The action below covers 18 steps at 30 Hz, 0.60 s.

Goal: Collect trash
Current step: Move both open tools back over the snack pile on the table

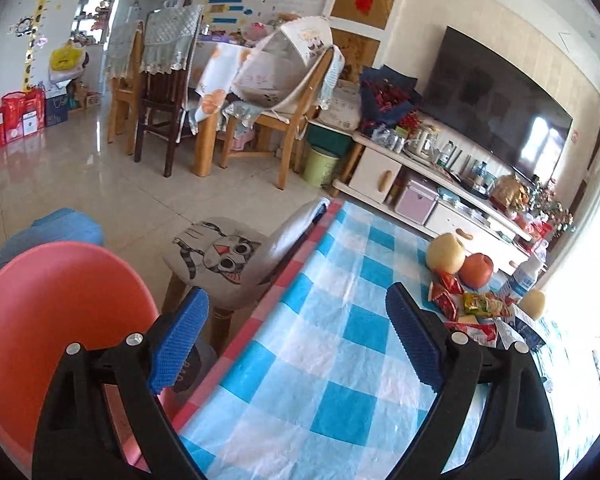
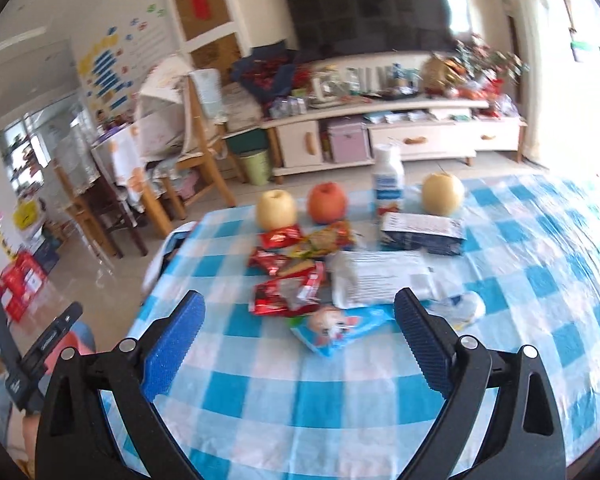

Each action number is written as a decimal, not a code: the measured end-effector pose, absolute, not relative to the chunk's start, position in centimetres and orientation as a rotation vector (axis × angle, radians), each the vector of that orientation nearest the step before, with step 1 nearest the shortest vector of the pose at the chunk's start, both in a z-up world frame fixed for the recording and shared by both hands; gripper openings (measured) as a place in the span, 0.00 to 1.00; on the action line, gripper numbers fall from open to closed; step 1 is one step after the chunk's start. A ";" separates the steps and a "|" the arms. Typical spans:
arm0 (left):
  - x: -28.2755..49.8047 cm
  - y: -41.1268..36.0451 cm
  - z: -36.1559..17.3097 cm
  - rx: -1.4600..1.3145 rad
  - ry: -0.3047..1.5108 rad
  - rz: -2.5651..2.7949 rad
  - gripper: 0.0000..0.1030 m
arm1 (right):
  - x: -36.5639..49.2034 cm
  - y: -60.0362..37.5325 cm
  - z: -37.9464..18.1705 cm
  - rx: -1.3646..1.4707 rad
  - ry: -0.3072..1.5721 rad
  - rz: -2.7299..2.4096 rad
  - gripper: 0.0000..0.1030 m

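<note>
Wrappers (image 2: 288,276) lie flat, long axes crosswise — each gripper (image 2: 298,344) wide open, holding nothing.

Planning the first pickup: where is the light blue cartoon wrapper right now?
In the right wrist view, the light blue wrapper lies on the checked tablecloth, nearest the camera, just below the red wrappers and the white packet.

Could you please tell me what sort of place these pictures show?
Most likely a family living room: a large television over a low media cabinet, wooden dining chairs, and a checked tablecloth.
</note>
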State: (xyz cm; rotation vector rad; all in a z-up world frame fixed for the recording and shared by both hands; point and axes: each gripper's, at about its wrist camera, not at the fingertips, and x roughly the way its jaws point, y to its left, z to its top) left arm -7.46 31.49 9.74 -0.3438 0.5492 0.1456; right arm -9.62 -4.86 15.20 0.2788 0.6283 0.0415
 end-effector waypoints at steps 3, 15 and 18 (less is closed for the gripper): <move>-6.6 30.4 9.5 -0.343 0.559 0.098 0.88 | -9.1 -7.9 15.0 0.344 0.627 0.016 0.92; -1.2 21.6 8.2 -0.178 0.638 -0.070 0.88 | -4.1 -17.8 13.1 0.547 0.729 -0.131 0.92; 0.4 19.4 7.4 -0.189 0.670 -0.113 0.88 | -2.4 -19.1 13.0 0.534 0.740 -0.153 0.92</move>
